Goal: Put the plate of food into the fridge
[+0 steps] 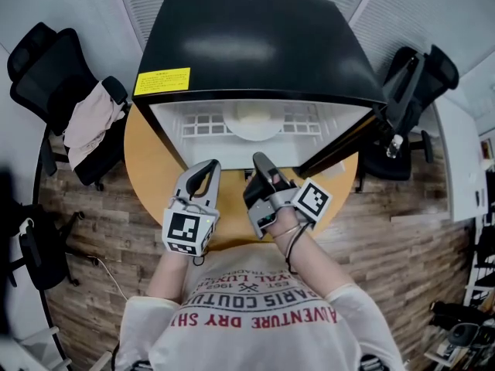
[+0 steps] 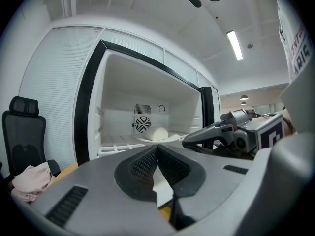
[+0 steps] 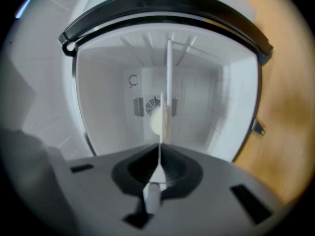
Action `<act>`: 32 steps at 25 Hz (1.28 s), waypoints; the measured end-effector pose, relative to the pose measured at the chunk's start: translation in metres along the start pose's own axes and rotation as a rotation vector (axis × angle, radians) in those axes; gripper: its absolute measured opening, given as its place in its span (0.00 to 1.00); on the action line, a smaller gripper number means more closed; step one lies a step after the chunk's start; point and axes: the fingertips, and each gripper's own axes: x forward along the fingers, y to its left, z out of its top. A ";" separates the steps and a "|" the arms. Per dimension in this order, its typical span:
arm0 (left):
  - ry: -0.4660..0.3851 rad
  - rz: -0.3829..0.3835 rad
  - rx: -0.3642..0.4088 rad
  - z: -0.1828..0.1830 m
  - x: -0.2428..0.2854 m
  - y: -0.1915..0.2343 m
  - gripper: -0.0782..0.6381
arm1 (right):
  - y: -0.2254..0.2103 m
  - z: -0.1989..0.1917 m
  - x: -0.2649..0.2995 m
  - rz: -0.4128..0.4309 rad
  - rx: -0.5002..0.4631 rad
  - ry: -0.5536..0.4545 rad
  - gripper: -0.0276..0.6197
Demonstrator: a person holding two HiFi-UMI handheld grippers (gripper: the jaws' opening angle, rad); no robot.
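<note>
Wooden table (image 1: pixel 151 168) bears open fridge (image 1: pixel 255 45), plate (image 1: pixel 255 122) inside; left claw (image 1: pixel 207 165) and right claw (image 1: pixel 259 160) pressed together, empty; slamming the door (image 1: pixel 344 141) could slide the plate

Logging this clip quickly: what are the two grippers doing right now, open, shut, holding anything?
Left gripper: shut, empty.
Right gripper: shut, empty.
</note>
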 end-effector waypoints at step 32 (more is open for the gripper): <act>-0.017 0.014 0.027 0.004 -0.034 -0.037 0.15 | 0.043 -0.031 -0.061 0.009 -1.597 0.073 0.09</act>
